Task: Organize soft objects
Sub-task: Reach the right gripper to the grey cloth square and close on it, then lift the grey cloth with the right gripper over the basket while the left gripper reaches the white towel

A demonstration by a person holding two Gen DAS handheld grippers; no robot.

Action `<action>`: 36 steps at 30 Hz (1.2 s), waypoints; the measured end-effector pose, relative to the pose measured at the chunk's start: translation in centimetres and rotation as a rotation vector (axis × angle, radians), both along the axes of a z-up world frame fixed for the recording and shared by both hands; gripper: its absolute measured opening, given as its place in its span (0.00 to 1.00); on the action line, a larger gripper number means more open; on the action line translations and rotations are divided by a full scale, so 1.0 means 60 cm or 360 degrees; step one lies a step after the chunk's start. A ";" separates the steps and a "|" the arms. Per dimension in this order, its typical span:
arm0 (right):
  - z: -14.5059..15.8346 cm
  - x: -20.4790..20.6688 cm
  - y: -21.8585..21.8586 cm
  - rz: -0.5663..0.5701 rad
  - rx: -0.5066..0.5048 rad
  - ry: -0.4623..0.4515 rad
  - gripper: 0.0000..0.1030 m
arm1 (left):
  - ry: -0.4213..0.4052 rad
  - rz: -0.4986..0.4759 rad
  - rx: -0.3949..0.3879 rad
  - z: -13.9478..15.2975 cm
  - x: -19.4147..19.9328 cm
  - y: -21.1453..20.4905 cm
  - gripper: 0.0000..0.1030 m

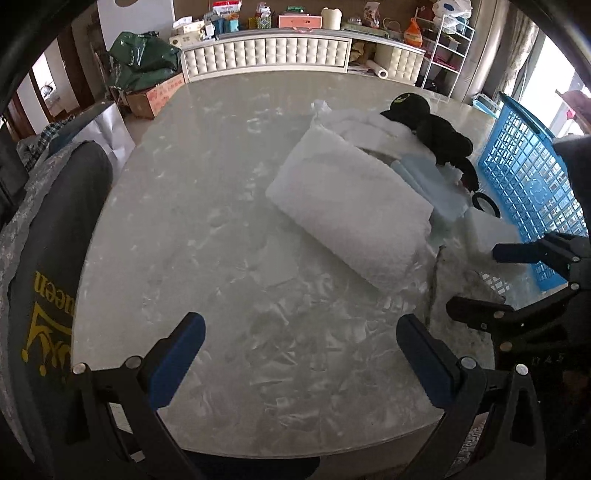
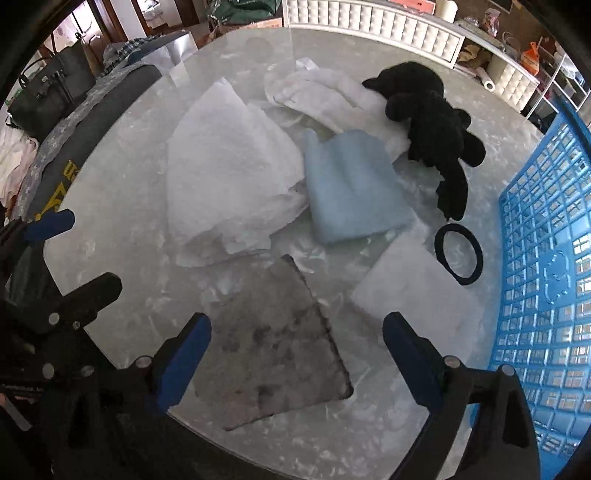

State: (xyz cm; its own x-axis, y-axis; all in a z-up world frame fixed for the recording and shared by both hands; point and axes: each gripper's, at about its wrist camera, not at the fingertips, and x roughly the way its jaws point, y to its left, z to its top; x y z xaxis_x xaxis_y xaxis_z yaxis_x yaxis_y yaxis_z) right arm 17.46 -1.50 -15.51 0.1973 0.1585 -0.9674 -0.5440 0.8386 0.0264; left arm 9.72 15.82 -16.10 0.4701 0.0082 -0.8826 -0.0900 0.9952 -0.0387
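A pale marble tabletop (image 2: 122, 258) carries a blue basket (image 2: 546, 280) at its right edge. Beside it lie a folded white towel (image 2: 229, 166), a grey cloth (image 2: 273, 350) and a light-blue cloth (image 2: 351, 184). The left gripper (image 1: 299, 354) and right gripper (image 2: 295, 354) hover spread wide, holding nothing.

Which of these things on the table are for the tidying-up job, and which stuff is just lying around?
For the job: white towel, light blue cloth, grey cloth, black plush toy, crumpled white cloth, white foam pad, black ring band, blue basket.

Just lying about: green bag, cardboard box, clutter on the sideboard, white wire rack.
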 end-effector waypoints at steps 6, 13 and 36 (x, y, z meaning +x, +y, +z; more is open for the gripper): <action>-0.005 0.012 -0.008 0.0034 -0.0012 0.0013 0.85 | 0.0014 0.0011 -0.0040 -0.012 0.015 0.000 1.00; -0.021 0.009 -0.003 0.0108 -0.0093 -0.0040 0.74 | 0.0025 0.0009 -0.0057 -0.019 0.023 -0.001 1.00; -0.019 -0.008 0.026 0.0139 0.0046 0.0071 0.12 | 0.0014 0.0015 -0.0071 -0.021 0.027 -0.005 1.00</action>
